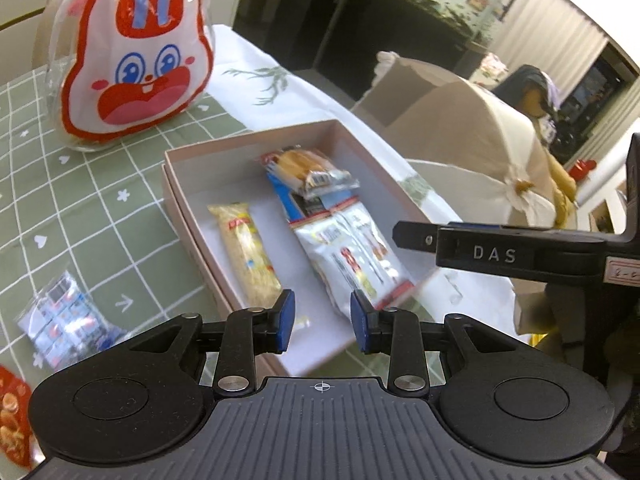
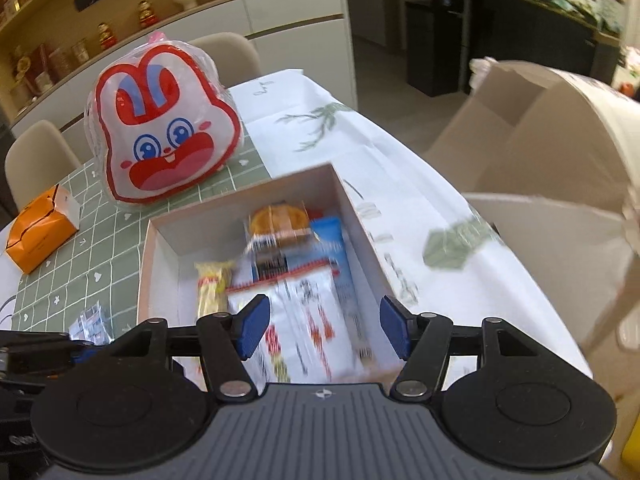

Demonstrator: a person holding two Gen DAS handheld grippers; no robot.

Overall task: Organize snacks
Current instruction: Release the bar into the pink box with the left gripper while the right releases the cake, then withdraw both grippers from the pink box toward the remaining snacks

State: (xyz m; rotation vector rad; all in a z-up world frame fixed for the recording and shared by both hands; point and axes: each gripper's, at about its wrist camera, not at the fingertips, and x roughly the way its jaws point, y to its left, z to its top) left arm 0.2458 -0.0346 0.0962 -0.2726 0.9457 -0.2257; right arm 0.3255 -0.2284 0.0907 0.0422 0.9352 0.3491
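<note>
An open pink box (image 1: 224,148) (image 2: 224,204) on the table holds several snacks: a yellow bar (image 1: 248,252) (image 2: 210,288), white packets with red print (image 1: 352,256) (image 2: 300,312), a blue packet (image 1: 288,196) (image 2: 334,240) and a wrapped bun (image 1: 304,164) (image 2: 280,220). My left gripper (image 1: 322,322) is open and empty above the box's near end. My right gripper (image 2: 324,326) is open and empty above the white packets; its body shows in the left wrist view (image 1: 500,248). A small blue-and-silver packet (image 1: 64,320) (image 2: 90,322) lies on the green cloth left of the box.
A rabbit-shaped bag (image 1: 136,56) (image 2: 164,136) stands behind the box. An orange carton (image 2: 40,228) lies far left. A red snack packet (image 1: 12,412) sits at the left edge. Chairs (image 1: 472,136) (image 2: 560,160) stand right of the table edge.
</note>
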